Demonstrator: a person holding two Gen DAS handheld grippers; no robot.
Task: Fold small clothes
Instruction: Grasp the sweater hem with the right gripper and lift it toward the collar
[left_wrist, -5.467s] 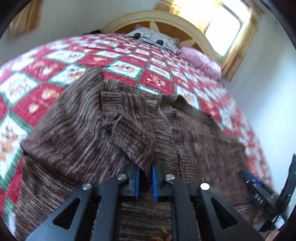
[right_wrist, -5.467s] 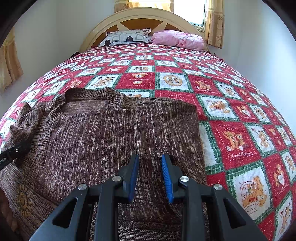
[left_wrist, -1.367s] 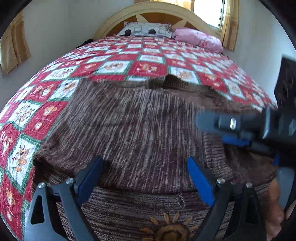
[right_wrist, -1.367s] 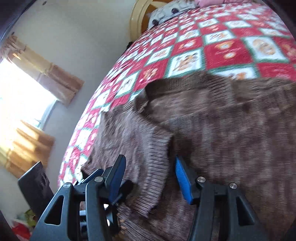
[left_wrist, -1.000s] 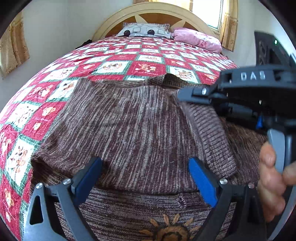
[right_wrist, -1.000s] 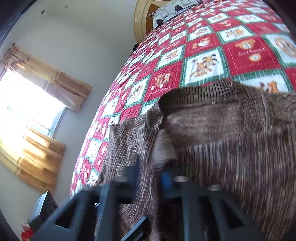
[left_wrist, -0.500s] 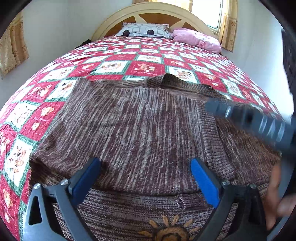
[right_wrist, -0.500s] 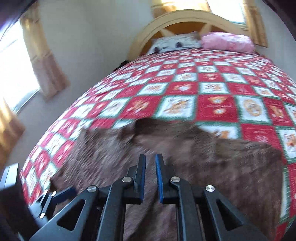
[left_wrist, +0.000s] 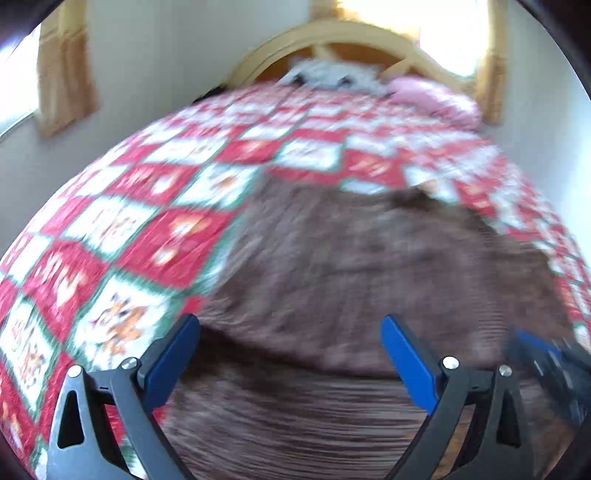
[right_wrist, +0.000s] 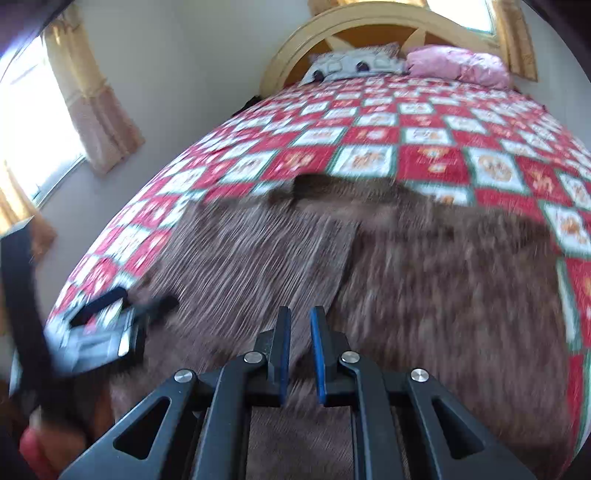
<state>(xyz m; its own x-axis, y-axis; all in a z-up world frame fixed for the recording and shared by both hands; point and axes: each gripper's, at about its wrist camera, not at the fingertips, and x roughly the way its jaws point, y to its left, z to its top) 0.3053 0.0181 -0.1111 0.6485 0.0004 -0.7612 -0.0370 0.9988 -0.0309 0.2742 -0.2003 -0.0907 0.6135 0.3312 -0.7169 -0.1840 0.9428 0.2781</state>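
Lying spread across a red, white and green patchwork quilt (right_wrist: 424, 155) on a bed: a brown knitted sweater (right_wrist: 424, 288), its neckline pointing away toward the curved wooden headboard (right_wrist: 373, 26). Showing a fold line down the middle in the right wrist view, with one panel of the knit lapping over the other just ahead of the fingertips.

Hovering over the near edge of the sweater (left_wrist: 332, 266): the left tongs (left_wrist: 291, 354), blue-padded fingers (left_wrist: 406, 358) spread wide apart and gripping nothing, the brown knit filling the space between and beyond them. Blurring heavily in this view, so finer detail impossible to make out.

Pointing along the fold line: the right tongs (right_wrist: 298, 350), jaws drawn almost together with only a narrow gap left, nothing visibly caught between the pads. Impossible to say whether touching the fabric or floating just above it.

Appearing at the left of the right wrist view: the left tongs (right_wrist: 122, 314), smeared by motion, above the sweater's left border. Resting against the headboard, well beyond both tools: a grey patterned pillow (right_wrist: 354, 62) beside a pink pillow (right_wrist: 458, 62). Hanging at the window to the left: yellow curtains (right_wrist: 92, 99).
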